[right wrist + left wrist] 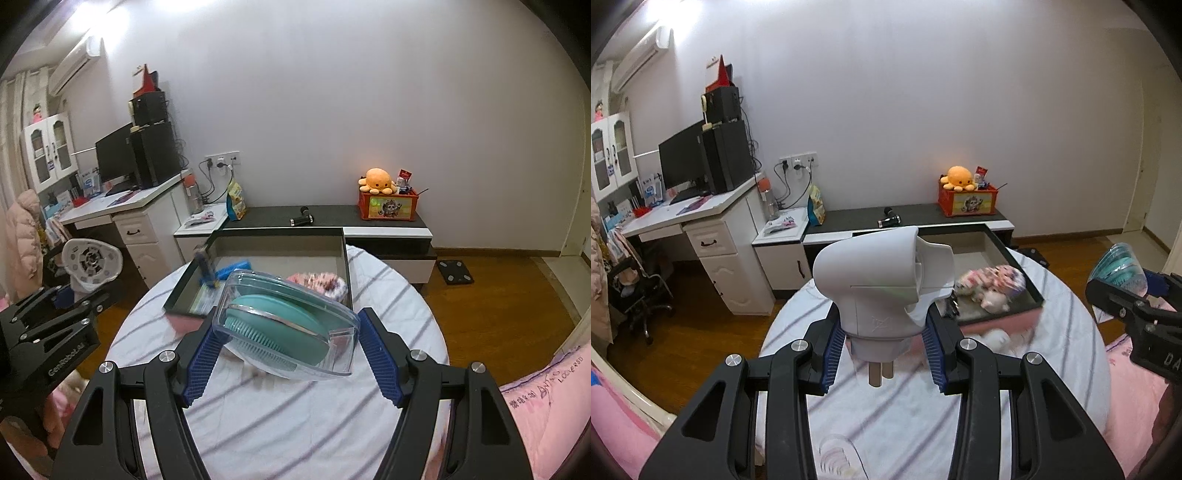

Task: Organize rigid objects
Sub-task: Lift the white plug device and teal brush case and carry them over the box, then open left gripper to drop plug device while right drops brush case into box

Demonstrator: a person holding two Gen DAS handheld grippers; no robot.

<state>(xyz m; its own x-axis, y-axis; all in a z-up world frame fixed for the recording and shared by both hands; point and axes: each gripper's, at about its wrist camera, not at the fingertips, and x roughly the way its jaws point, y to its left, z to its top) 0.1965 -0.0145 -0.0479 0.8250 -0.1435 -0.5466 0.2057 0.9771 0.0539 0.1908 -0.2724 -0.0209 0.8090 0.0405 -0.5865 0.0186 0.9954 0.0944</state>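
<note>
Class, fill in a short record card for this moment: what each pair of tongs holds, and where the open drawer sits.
Left tongs: shut on white hair dryer
Right tongs: shut on clear case with a teal brush inside
Drawer: pulled out, resting on the striped sheet
Drawer contents: a patterned soft bundle, other small items blurred

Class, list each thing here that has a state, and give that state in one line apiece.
Left gripper: jaws shut on white hair dryer, lifted.
Right gripper: jaws shut on clear case, tilted, teal brush inside.
Drawer: open, things inside.
Wall plugs: plugged in.
Monitor: off.
</note>
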